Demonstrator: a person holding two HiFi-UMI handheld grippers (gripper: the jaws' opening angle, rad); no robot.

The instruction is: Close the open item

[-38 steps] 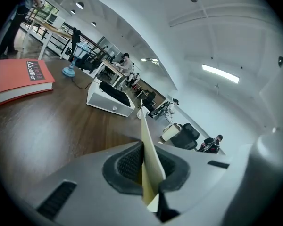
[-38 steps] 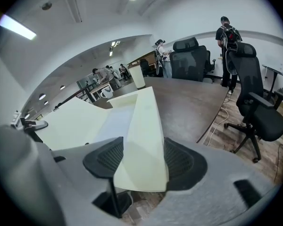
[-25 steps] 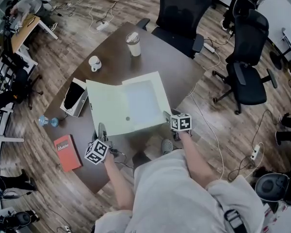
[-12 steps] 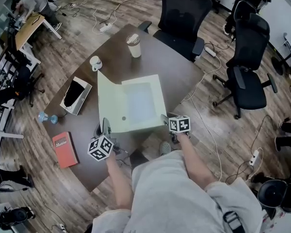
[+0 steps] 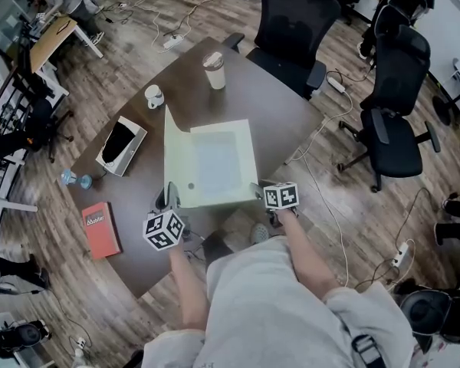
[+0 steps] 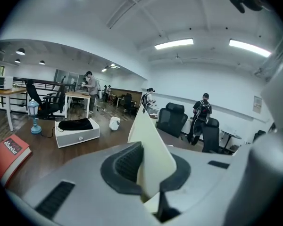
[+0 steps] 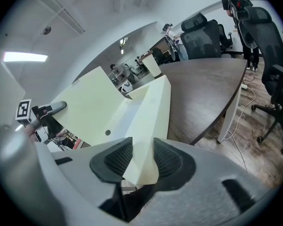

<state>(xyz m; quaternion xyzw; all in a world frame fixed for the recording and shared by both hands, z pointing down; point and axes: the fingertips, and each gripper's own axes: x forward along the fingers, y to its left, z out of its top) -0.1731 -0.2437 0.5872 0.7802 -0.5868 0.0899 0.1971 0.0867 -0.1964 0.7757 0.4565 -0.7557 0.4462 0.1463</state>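
A pale green box file [image 5: 216,159] lies open on the dark table [image 5: 276,106]. Its lid [image 5: 176,163] stands almost upright along the tray's left side. My left gripper [image 5: 169,198] is shut on the lid's near corner; in the left gripper view the thin lid [image 6: 148,140] sits pinched between the pads of the left gripper [image 6: 148,175]. My right gripper [image 5: 258,190] is at the tray's near right corner. Its jaws have just been closing, and in the right gripper view the tray's side wall [image 7: 153,107] fills the gap of the right gripper [image 7: 140,161], touching both pads.
A lidded paper cup [image 5: 213,70] and a white mug [image 5: 153,95] stand at the table's far end. A white box with a black item [image 5: 123,145] and a red book [image 5: 98,228] lie to the left. Office chairs [image 5: 291,21] ring the far and right sides.
The lid has swung up from lying flat on the left to nearly upright, carried rightwards by my left gripper. My right gripper's jaws have narrowed onto the tray's wall.
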